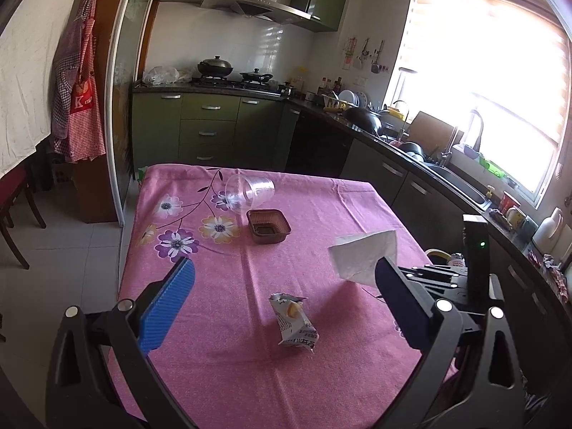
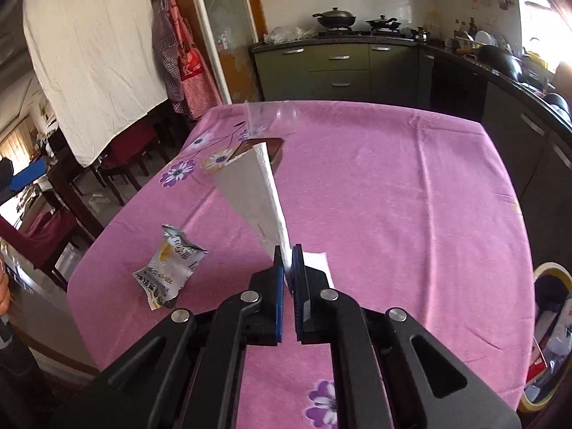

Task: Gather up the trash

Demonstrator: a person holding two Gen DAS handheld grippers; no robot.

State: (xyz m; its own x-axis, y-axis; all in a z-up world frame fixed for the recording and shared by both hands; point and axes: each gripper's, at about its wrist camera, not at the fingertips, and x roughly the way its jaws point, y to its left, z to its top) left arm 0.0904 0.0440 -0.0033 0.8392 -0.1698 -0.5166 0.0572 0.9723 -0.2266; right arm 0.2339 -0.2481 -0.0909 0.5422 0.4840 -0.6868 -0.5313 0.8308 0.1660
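Observation:
A white paper napkin stands up from my right gripper, which is shut on its lower edge above the pink tablecloth. The same napkin shows in the left wrist view, lifted off the cloth. My left gripper hangs open over the table with nothing between its blue pads. A crumpled snack wrapper lies below it, seen too in the right wrist view. Farther back sit a brown plastic tray and a clear plastic cup on its side.
A trash bin with a yellow rim stands at the table's right side. Dark green kitchen cabinets and a counter with a sink run behind and right. Dark chairs stand left of the table.

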